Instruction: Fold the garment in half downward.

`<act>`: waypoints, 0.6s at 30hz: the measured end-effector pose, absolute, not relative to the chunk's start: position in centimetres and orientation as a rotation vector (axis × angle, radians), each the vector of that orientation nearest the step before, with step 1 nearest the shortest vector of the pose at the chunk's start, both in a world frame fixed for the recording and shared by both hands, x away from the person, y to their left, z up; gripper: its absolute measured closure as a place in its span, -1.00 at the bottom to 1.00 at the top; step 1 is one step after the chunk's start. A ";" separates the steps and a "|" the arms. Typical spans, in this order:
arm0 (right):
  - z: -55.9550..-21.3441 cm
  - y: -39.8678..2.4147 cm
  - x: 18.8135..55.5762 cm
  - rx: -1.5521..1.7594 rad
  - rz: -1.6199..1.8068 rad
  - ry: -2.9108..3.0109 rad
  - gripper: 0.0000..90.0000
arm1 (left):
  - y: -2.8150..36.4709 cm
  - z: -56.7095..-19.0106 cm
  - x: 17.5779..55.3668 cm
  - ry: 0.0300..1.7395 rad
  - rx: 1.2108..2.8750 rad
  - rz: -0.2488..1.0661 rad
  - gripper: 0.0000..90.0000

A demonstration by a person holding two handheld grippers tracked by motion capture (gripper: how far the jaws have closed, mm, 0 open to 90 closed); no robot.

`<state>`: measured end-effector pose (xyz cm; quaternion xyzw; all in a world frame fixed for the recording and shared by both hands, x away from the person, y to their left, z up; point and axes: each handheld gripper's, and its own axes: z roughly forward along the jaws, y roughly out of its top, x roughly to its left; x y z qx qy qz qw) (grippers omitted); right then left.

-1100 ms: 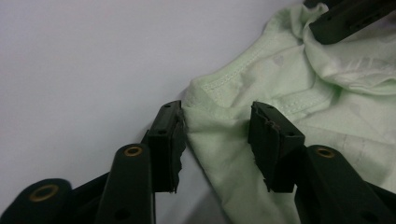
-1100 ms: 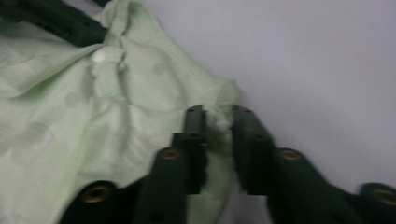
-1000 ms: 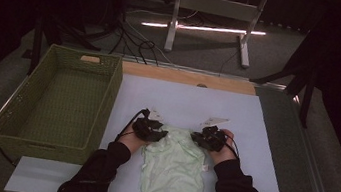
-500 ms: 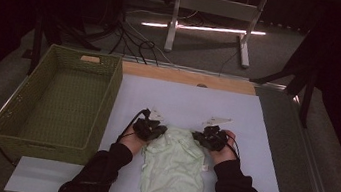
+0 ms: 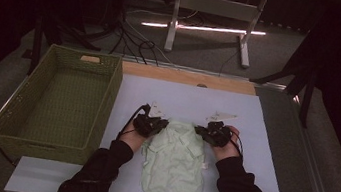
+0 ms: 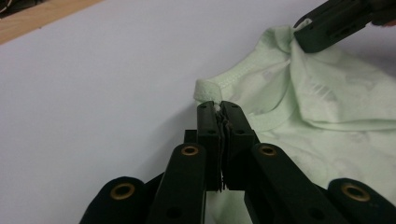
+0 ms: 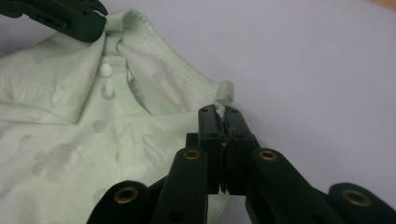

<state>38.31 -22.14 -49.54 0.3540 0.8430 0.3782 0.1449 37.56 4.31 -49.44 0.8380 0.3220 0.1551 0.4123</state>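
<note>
A small pale green shirt (image 5: 174, 162) with a collar and a white button (image 7: 106, 70) lies flat on the white sheet (image 5: 198, 97), collar toward the far side. My left gripper (image 6: 218, 106) is shut on the shirt's hem at its top left shoulder corner, and the high view shows the left gripper (image 5: 160, 126) at that corner. My right gripper (image 7: 223, 111) is shut on the opposite shoulder corner, where the high view has the right gripper (image 5: 200, 130). Each gripper view also catches the other gripper's black jaws pinching the fabric farther off.
A green woven basket (image 5: 110, 97), with nothing in it, stands to the left of the sheet. A wooden strip (image 5: 186, 77) runs along the table's far edge. Bare white sheet lies beyond and to the right of the shirt. A white stand (image 5: 211, 6) is on the floor behind.
</note>
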 end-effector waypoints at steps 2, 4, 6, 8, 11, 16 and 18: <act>-49.2 -22.2 38.4 1.012 1.095 2.419 0.96 | 4.4 -49.0 37.6 0.812 2.091 0.396 0.98; -48.7 -22.2 38.4 1.005 1.102 2.408 0.96 | 4.5 -48.5 37.5 0.798 2.083 0.418 0.98; -48.2 -22.2 38.5 0.998 1.103 2.402 0.96 | 4.5 -48.2 37.5 0.798 2.075 0.440 0.98; -47.8 -22.1 38.5 1.000 1.114 2.384 0.96 | 4.6 -47.8 37.6 0.787 2.077 0.455 0.98; -47.2 -22.1 38.6 0.987 1.127 2.367 0.96 | 4.6 -47.2 37.7 0.790 2.068 0.469 0.98; -46.4 -22.1 38.7 0.975 1.136 2.343 0.96 | 4.6 -46.5 37.5 0.768 2.046 0.500 0.98; -46.1 -22.2 38.8 0.974 1.133 2.344 0.96 | 4.6 -46.3 37.4 0.771 2.024 0.516 0.98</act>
